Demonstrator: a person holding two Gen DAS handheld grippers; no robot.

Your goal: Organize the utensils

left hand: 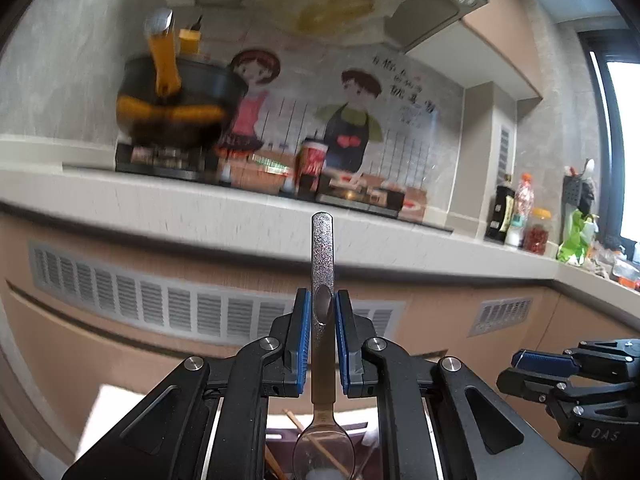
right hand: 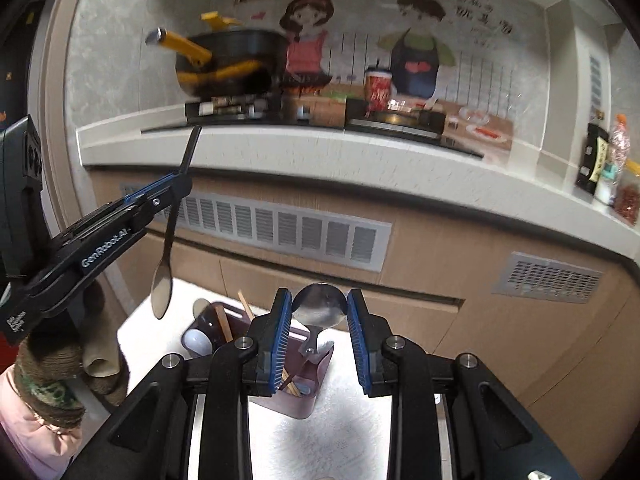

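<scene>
Both grippers are up in the air, and each one has a spoon. The left gripper (left hand: 322,332) is squeezed shut on a long spoon (left hand: 322,264), with the handle sticking up and the bowl hanging down. The right gripper (right hand: 318,332) is pinching the bowl of a second spoon (right hand: 320,310) between its blue pads, and that spoon's handle hangs down. Under them, on a white mat (right hand: 320,440), stands a dark purple holder (right hand: 308,396) with chopsticks (right hand: 244,304) in it. So the spoons look picked up, but they are not put away yet. I think what is left is to drop each spoon into the holder and let go.
</scene>
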